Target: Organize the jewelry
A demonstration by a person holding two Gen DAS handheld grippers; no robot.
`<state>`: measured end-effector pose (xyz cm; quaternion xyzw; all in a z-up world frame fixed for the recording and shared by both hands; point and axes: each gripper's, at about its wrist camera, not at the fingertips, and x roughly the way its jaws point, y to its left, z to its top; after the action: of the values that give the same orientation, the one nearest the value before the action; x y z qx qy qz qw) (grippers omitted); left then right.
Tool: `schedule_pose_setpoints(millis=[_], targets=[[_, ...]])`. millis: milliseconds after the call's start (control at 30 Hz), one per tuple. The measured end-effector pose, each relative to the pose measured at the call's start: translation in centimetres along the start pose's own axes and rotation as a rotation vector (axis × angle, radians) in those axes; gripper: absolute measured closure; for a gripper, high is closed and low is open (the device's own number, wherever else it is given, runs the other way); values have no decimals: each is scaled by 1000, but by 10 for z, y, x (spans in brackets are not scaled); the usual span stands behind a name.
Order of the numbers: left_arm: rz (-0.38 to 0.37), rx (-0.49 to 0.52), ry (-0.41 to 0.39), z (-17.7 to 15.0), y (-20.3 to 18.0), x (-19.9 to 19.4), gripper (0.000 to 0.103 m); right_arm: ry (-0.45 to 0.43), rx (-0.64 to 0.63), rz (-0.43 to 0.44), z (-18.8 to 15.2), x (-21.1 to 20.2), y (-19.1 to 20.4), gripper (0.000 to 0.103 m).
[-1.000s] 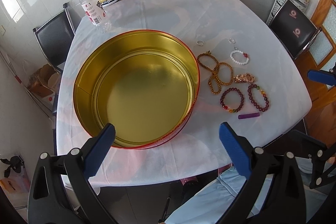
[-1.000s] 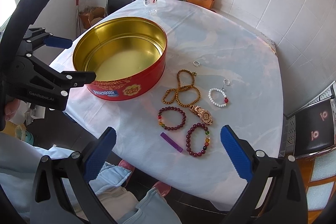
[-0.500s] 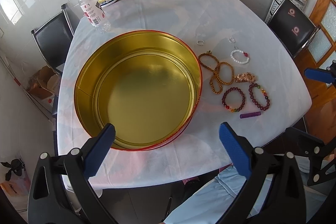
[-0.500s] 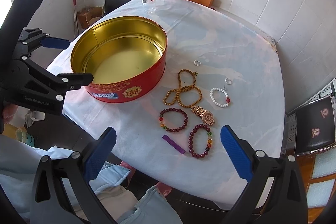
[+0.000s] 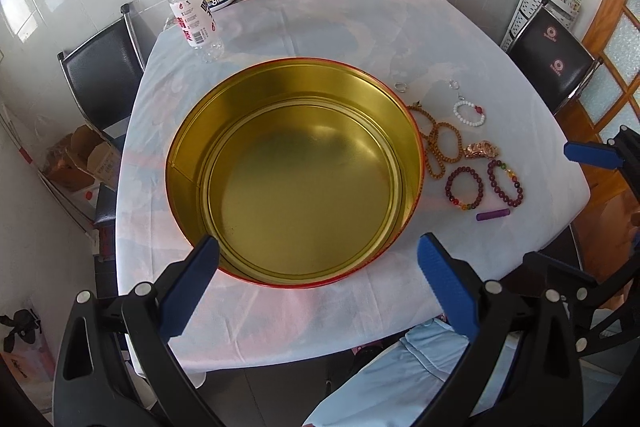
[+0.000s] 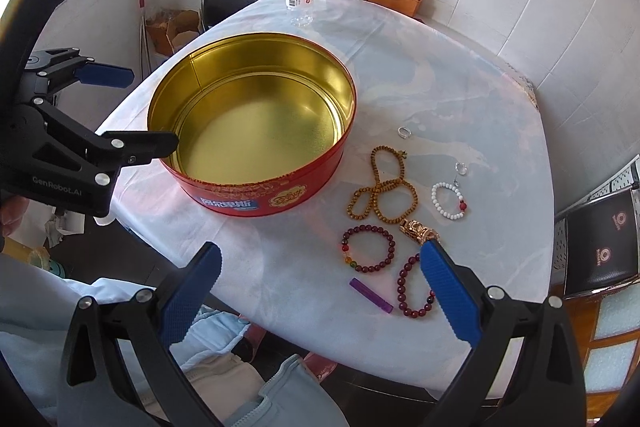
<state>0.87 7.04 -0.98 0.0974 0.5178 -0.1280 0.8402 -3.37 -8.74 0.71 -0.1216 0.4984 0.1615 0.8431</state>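
Two grippers are ours, and both hang above the near edge of the table (image 6: 460, 75) with nothing between their blue pads: the left gripper (image 5: 318, 273) has its jaws spread wide over the near rim of the tin, and the right gripper (image 6: 320, 281) is spread just as wide over the cloth, its right-hand pad overlapping one bracelet in our view. Biggest on the white cloth is the round red tin (image 6: 256, 125), gold inside and bare of contents, lying at about ten o'clock from the jewelry. All the jewelry lies on the cloth just right of the tin. We see the long brown bead strand (image 6: 382, 185) looped nearest the tin wall, then two dark red bead bracelets (image 6: 368, 247) side by side at six o'clock from it, a white bead bracelet (image 6: 450, 201) at three o'clock, and a gold watch (image 6: 418, 230) between them. A small purple tube (image 6: 370, 295) lies nearest us. One silver ring (image 6: 404, 133) sits at twelve o'clock from the brown strand, and a second small silver piece (image 6: 461, 167) just beyond the white bracelet.
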Motion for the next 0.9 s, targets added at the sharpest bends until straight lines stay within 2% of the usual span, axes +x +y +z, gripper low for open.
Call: schedule_pose_setpoints(millis=[200, 433, 733, 900], targets=[[-36, 27, -2, 2, 10, 4, 7, 17, 66, -46, 1, 3, -3, 3], [-62, 53, 6, 10, 3, 11, 7, 43, 121, -66, -3, 5, -13, 3], [-168, 19, 33, 29, -19, 27, 7, 79, 143, -12, -6, 30, -50, 3], [-104, 20, 30, 55, -51, 40, 7, 83, 123, 31, -5, 49, -96, 3]])
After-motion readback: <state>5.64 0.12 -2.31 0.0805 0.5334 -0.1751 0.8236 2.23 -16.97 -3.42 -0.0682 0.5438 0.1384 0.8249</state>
